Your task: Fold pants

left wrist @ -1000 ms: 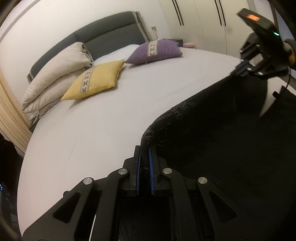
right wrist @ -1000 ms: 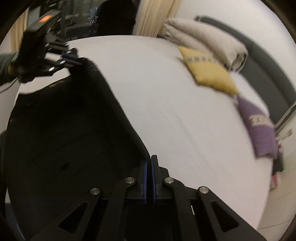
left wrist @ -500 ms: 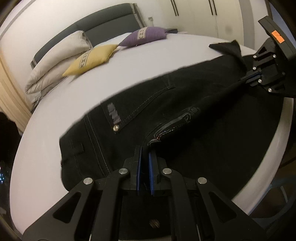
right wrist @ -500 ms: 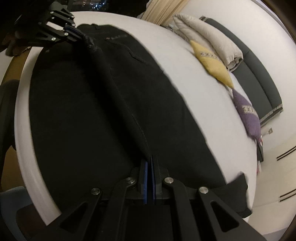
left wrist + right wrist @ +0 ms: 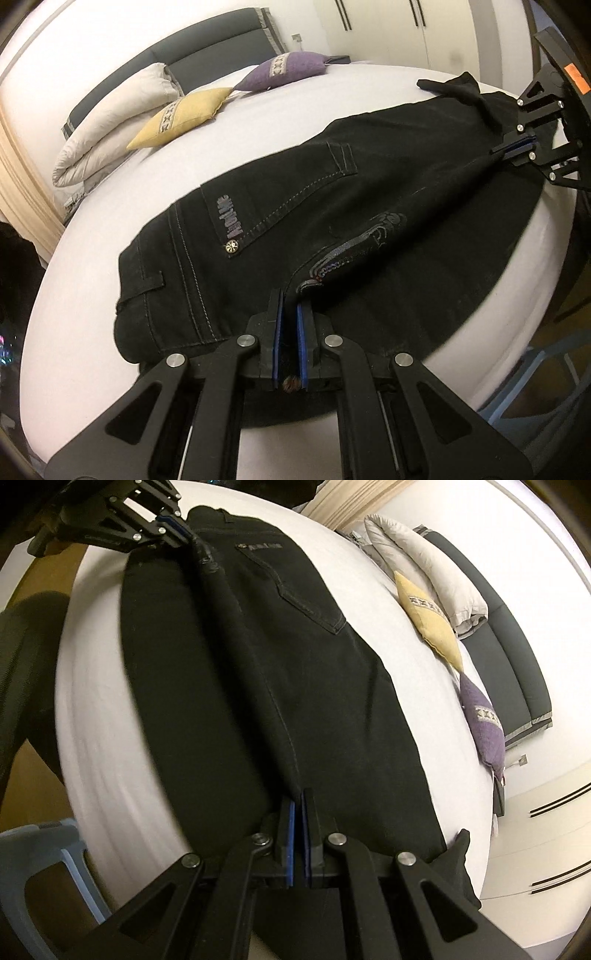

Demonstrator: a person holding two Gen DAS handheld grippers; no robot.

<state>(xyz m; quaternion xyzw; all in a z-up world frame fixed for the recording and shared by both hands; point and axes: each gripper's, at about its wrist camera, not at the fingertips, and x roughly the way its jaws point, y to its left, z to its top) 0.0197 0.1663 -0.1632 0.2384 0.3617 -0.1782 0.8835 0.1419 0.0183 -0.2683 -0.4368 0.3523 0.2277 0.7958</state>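
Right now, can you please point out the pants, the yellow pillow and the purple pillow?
pants (image 5: 369, 206), left wrist view, flat cloth beside the back pocket.
yellow pillow (image 5: 184, 116), left wrist view, middle of its face.
purple pillow (image 5: 291, 68), left wrist view, middle of its face.

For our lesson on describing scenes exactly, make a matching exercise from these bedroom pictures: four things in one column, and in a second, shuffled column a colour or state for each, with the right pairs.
Things:
1. pants
2. cushion nearest the folded duvet
3. cushion farther from the folded duvet
4. left gripper

Colour or state:
A. purple
B. shut on a fold of fabric
C. black, spread across the bed
D. yellow

Pairs: 1-C, 2-D, 3-A, 4-B
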